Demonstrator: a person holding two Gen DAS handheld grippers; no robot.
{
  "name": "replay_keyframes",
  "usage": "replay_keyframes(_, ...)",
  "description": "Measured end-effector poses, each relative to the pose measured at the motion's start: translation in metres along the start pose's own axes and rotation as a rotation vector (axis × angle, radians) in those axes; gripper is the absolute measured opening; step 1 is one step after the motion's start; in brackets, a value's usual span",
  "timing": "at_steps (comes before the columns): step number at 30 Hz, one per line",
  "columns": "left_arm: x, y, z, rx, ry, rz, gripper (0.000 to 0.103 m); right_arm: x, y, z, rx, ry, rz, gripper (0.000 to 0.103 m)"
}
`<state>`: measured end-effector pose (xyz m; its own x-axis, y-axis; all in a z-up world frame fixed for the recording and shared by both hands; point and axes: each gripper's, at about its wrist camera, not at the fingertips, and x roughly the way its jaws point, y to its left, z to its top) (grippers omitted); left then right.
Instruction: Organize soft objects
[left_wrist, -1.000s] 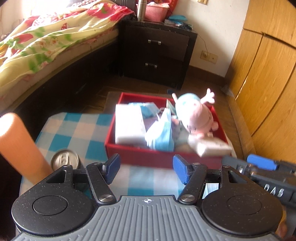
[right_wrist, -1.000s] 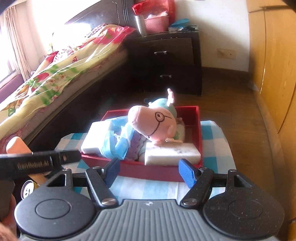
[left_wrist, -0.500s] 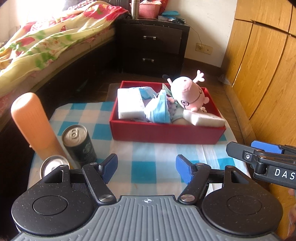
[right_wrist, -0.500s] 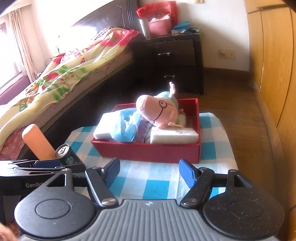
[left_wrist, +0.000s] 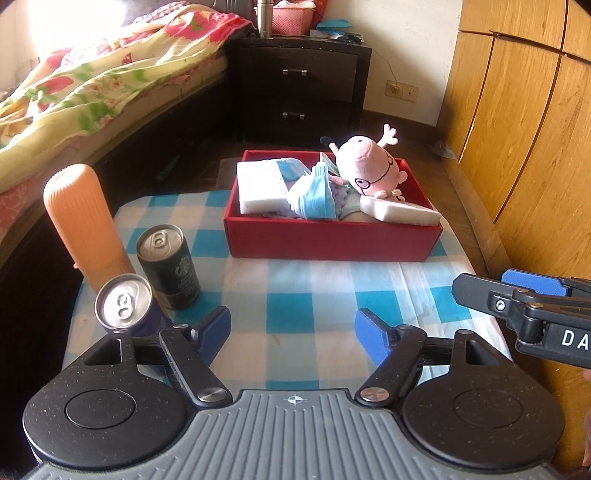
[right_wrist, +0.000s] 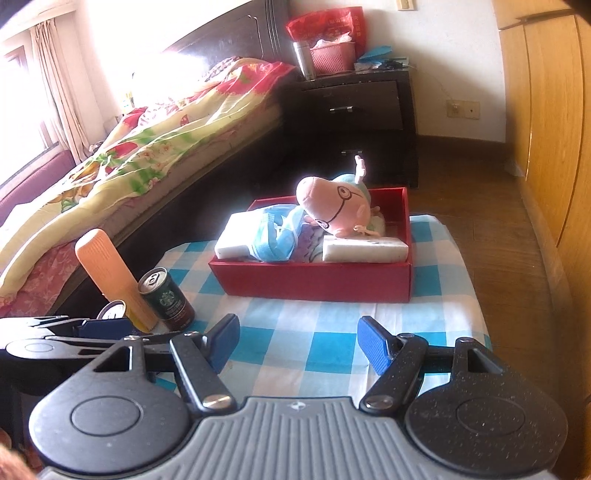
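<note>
The box holds the plush pig, sponges and, apparently, masks; cans stand left.

Checked tablecloth: woven cloth, matt, lightly creased. Red box: matt card. Pig toy: soft plush. Sponge blocks: white foam, matt. Face masks: pleated blue non-woven fabric. Two cans: shiny metal tops, glossy printed sides. Orange bottle: ribbed matt plastic. Wardrobe doors: smooth varnished wood. Left gripper: speckled matt black plastic, blue textured pads.
</note>
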<state>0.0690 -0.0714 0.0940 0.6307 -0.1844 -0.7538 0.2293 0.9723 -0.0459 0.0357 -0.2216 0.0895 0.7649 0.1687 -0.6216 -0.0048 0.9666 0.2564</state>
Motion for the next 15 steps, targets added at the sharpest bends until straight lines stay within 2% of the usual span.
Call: replay_keyframes(15, 0.0, 0.0, -0.0076, -0.01, 0.002, 0.0, 0.076, 0.0021, 0.0059, -0.0087, -0.036, 0.001, -0.035, 0.049)
